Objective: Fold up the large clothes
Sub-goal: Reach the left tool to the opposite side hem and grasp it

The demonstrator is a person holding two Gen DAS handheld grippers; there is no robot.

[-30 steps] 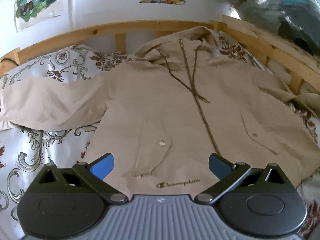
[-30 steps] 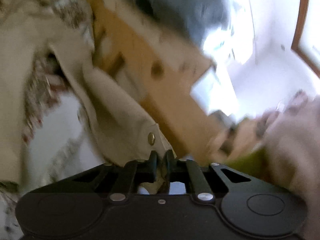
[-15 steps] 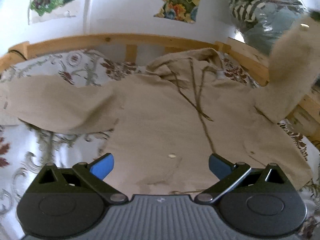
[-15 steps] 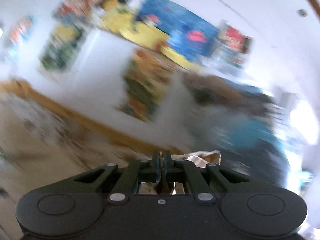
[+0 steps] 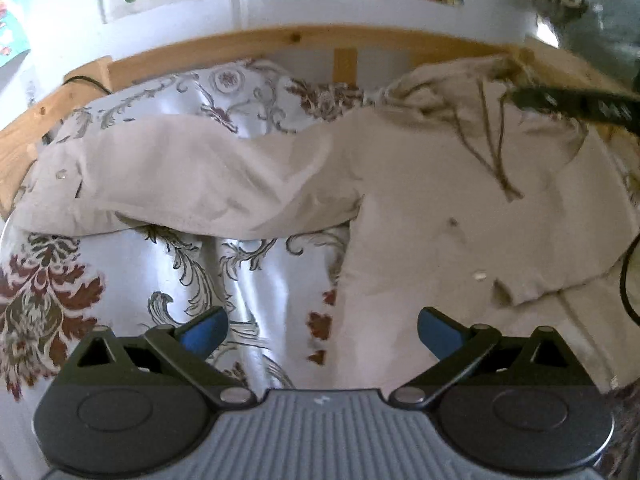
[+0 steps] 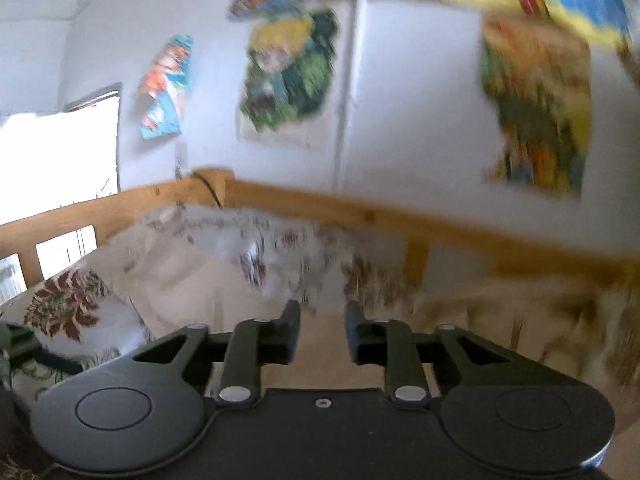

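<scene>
Beige cotton-like jacket (image 5: 460, 216) is spread front-up on the floral bedspread (image 5: 132, 280), hood toward the wooden bed rail (image 5: 280, 38). One sleeve (image 5: 180, 184) is stretched out sideways across the bedspread, not yet folded in. The other sleeve (image 5: 568, 248) is laid over the jacket body, cuff near the chest, so that side is judged done. The left gripper (image 5: 322, 326) is held low over the jacket's side edge, blue pads (image 5: 204, 326) wide apart, nothing between them; probably placed there to go for the outstretched sleeve. The right gripper (image 6: 322, 330) is seen above the jacket's upper part, jaws opening, nothing between them, cloth let go. It is blurred, pointing toward the rail and the postered wall (image 6: 400, 100).
</scene>
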